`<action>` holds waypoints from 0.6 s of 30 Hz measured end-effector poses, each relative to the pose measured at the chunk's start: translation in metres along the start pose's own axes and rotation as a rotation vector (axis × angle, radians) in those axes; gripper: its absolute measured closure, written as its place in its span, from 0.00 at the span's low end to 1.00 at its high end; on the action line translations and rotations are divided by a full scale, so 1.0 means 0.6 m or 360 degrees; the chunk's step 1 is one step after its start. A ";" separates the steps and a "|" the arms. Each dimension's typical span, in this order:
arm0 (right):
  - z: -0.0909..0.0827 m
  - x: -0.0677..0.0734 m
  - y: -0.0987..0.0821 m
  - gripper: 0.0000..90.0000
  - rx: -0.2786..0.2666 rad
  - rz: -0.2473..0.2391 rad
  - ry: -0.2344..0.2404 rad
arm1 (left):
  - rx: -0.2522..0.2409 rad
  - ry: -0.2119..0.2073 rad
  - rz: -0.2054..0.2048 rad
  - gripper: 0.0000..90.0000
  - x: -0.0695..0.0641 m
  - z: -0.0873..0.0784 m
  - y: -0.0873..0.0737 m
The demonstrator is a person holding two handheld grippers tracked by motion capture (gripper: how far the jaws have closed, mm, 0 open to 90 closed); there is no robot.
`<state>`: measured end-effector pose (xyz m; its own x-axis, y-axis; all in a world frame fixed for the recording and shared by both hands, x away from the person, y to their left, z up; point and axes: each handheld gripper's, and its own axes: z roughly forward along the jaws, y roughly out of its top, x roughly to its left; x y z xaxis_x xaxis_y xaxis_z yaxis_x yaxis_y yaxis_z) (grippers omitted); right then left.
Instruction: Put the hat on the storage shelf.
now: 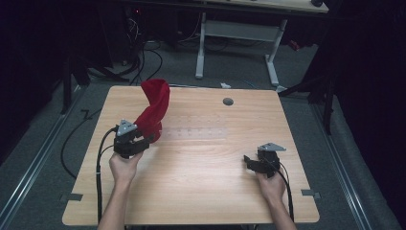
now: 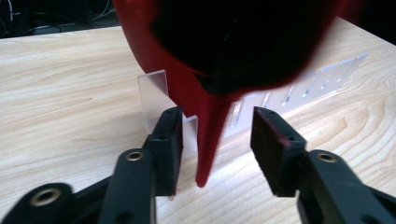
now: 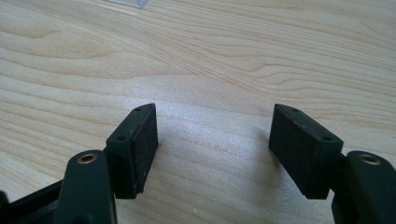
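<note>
A red cloth (image 1: pixel 154 109) stands tall and twisted at the left back of the wooden table (image 1: pixel 206 191), draped on something I cannot make out. My left gripper (image 1: pixel 148 140) sits at its foot. In the left gripper view, a narrow hanging tail of the red cloth (image 2: pixel 210 140) drops between the jaws of the left gripper (image 2: pixel 215 135), and neither pad presses on it. A clear upright plate (image 2: pixel 153 91) stands just behind. My right gripper (image 1: pixel 249 160) rests at the right front, and in its own view the right gripper (image 3: pixel 214 135) stands open over bare wood.
A clear slotted strip (image 1: pixel 198 127) lies flat across the table's middle, right of the cloth. A round grey cable hole (image 1: pixel 228 101) is near the far edge. Behind the table stands a white-legged desk (image 1: pixel 237 33), with cables on the floor.
</note>
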<state>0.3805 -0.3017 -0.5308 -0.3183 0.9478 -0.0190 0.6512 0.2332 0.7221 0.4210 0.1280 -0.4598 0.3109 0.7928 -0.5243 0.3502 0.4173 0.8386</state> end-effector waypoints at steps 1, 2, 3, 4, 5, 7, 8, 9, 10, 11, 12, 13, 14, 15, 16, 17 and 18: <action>0.000 0.000 0.000 0.37 0.0001 0.0001 0.0000 | 0.0000 -0.0001 0.0002 0.56 0.000 -0.003 0.000; 0.000 0.000 0.000 0.37 -0.0001 -0.0003 0.0000 | -0.0002 0.0001 0.0003 0.56 0.001 -0.005 0.000; 0.000 0.000 0.000 0.37 0.0000 0.0000 0.0000 | -0.0002 0.0002 0.0002 0.55 0.001 -0.007 0.000; 0.000 0.000 0.000 0.37 0.0000 0.0000 0.0000 | 0.0001 0.0001 -0.0003 0.54 0.001 -0.009 0.000; 0.000 0.000 0.000 0.37 -0.0001 -0.0002 0.0000 | 0.0007 0.0001 -0.0001 0.53 0.001 -0.011 0.000; 0.000 0.000 0.000 0.37 0.0000 0.0000 0.0000 | 0.0008 0.0005 0.0004 0.51 -0.001 -0.013 0.000; 0.000 0.000 0.000 0.37 0.0000 0.0000 0.0000 | 0.0008 0.0004 0.0003 0.51 -0.002 -0.014 0.000; 0.000 0.000 0.000 0.37 0.0000 0.0000 0.0000 | 0.0007 0.0005 0.0009 0.50 -0.003 -0.015 0.000; 0.000 0.000 0.000 0.37 0.0000 0.0000 0.0000 | 0.0006 0.0007 0.0012 0.50 -0.004 -0.016 0.000; 0.000 0.000 0.000 0.37 0.0000 0.0000 0.0001 | 0.0010 0.0011 0.0018 0.50 -0.005 -0.016 -0.001; 0.000 0.000 0.000 0.37 -0.0001 -0.0003 0.0001 | 0.0015 0.0015 0.0029 0.49 -0.005 -0.017 -0.002; 0.000 0.000 0.000 0.37 -0.0001 -0.0001 0.0001 | 0.0020 0.0018 0.0036 0.49 -0.006 -0.019 -0.003; 0.000 0.000 0.000 0.37 0.0000 -0.0001 0.0001 | 0.0018 0.0016 0.0038 0.50 -0.006 -0.021 -0.004; 0.000 0.000 0.000 0.37 0.0000 -0.0001 0.0001 | 0.0014 0.0014 0.0032 0.50 -0.006 -0.023 -0.006; 0.000 0.000 0.000 0.37 -0.0001 -0.0001 0.0001 | 0.0013 0.0013 0.0025 0.50 -0.005 -0.026 -0.007; 0.000 0.000 0.000 0.36 -0.0001 -0.0001 0.0001 | 0.0015 0.0016 0.0024 0.51 -0.003 -0.030 -0.009; 0.000 0.000 0.000 0.37 -0.0001 -0.0001 0.0001 | 0.0016 0.0021 0.0025 0.51 -0.001 -0.033 -0.011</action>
<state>0.3805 -0.3017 -0.5308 -0.3189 0.9476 -0.0190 0.6509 0.2335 0.7224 0.4010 0.1336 -0.4621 0.3048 0.8049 -0.5091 0.3544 0.4003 0.8451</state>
